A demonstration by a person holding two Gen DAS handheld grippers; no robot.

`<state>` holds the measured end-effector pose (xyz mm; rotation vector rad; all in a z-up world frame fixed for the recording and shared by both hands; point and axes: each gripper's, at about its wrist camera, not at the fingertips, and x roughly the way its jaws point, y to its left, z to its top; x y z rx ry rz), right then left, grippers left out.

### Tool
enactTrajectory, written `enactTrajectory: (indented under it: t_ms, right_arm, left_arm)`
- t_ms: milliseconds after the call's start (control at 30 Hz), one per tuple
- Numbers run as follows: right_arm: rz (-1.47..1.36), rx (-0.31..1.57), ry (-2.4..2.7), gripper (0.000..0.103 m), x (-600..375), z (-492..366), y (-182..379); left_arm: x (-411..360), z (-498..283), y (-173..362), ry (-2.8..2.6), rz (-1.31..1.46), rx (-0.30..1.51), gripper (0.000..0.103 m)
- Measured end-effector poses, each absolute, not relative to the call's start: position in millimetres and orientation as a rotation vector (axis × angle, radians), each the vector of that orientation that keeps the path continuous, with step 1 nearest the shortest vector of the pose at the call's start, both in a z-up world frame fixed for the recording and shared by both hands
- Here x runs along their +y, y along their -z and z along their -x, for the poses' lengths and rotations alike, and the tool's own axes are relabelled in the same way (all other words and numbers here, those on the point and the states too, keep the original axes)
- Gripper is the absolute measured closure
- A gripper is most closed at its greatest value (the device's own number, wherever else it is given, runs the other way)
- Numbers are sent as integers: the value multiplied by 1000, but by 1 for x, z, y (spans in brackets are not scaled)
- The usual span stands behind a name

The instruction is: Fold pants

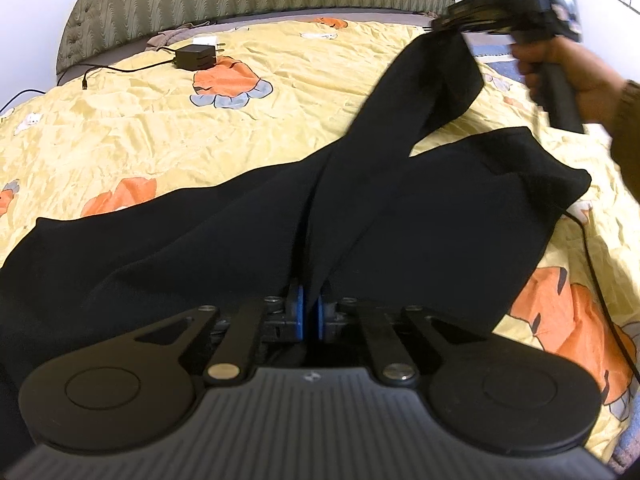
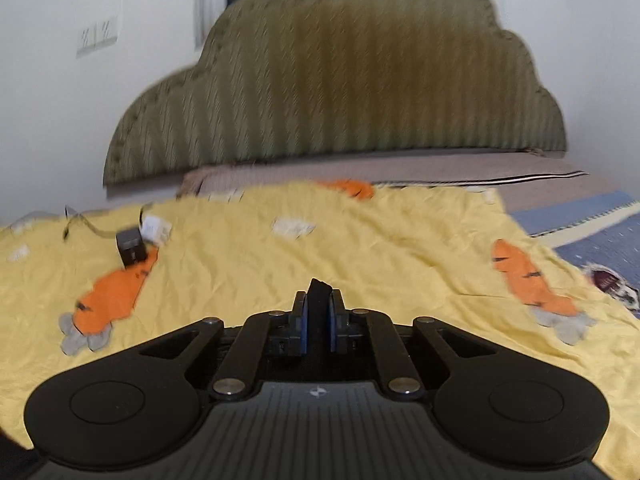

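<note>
Black pants (image 1: 240, 232) lie spread across a yellow quilt (image 1: 140, 132) on a bed. My left gripper (image 1: 310, 308) is shut on a fold of the pants close to the camera, the cloth pinched between its blue pads. One pant leg (image 1: 432, 80) rises from there to the upper right, where my right gripper (image 1: 448, 24) holds its end in the air, carried by a person's hand (image 1: 568, 76). In the right wrist view the right gripper (image 2: 319, 312) is shut on a strip of black pants cloth (image 2: 319, 292) that sticks up between its pads.
A black charger block (image 1: 194, 58) with its cable lies on the quilt near the green padded headboard (image 1: 256, 4). A blue blanket (image 2: 600, 240) shows at the quilt's right edge. White walls surround the bed.
</note>
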<state>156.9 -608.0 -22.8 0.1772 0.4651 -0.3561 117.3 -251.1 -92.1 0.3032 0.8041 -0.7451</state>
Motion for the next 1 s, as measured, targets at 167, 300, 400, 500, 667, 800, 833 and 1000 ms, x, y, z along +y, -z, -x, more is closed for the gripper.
enactTrajectory:
  t_ms: [167,300,400,500,667,800,833,1000]
  right_arm:
    - [-295,424,369,94,-626,-96,15]
    - [-373,396,390,94,-635,-48,19]
    - [-432,373,397,94,-639,-14,25]
    - [-438,389,420,94,-640,10,37]
    - [-541,396,441,94,-639,48,66]
    - [-570,428,459,94,-636,61,85]
    - [-589,422,462,94,-635,66,88]
    - [-631,427,467,93,-633,83,99]
  left_arm:
    - [-249,-106,91,742,-310,803,97]
    - [-246,-97,87,748,-308,802,97]
    - [-245,-87,83,752,-322,782,97]
    - [-245,-75,83,754,-351,761,97]
    - [-242,-59,90,758,-400,756,97]
    - [-236,-55,89,756,-404,760,97]
    - [-235,-53,87,757,-407,754,97]
    - [-232,-48,88,761,-427,761,97]
